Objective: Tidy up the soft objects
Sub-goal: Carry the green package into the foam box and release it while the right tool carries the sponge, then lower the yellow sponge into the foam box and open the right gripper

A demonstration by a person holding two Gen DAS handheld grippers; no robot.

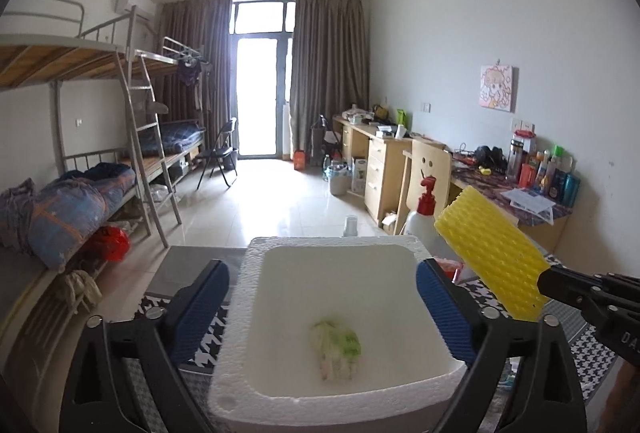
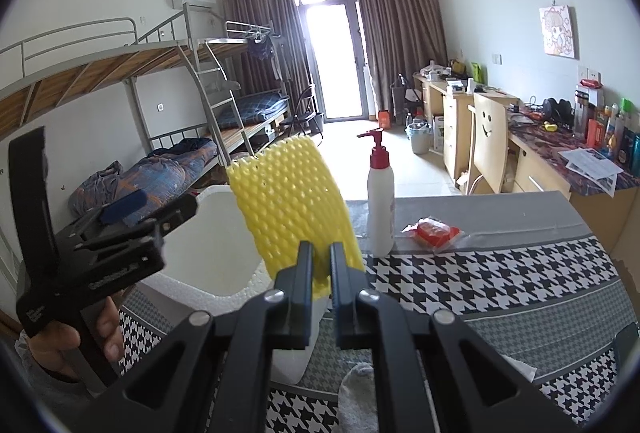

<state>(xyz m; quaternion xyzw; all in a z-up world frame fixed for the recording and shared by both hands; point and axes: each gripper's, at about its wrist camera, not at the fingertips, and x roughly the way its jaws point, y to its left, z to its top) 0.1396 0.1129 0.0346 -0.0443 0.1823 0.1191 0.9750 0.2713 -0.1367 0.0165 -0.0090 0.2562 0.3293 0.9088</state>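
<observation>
A white foam box (image 1: pixel 256 297) stands on the houndstooth table. A small green and white soft bundle (image 1: pixel 337 349) lies inside it. My left gripper (image 1: pixel 322 293) is open and empty, its blue pads on either side of the box. My right gripper (image 2: pixel 321 253) is shut on the lower edge of a yellow ridged sponge (image 2: pixel 294 201) and holds it upright in the air, beside the box (image 2: pixel 216 237). The sponge also shows at the right of the left wrist view (image 1: pixel 494 253), above the box's right rim.
A white pump bottle with a red cap (image 2: pixel 380 201) stands on the table behind the sponge. A red packet in clear wrap (image 2: pixel 434 231) lies next to it. A grey soft item (image 2: pixel 358 393) lies near the table's front edge. Bunk beds stand left, desks right.
</observation>
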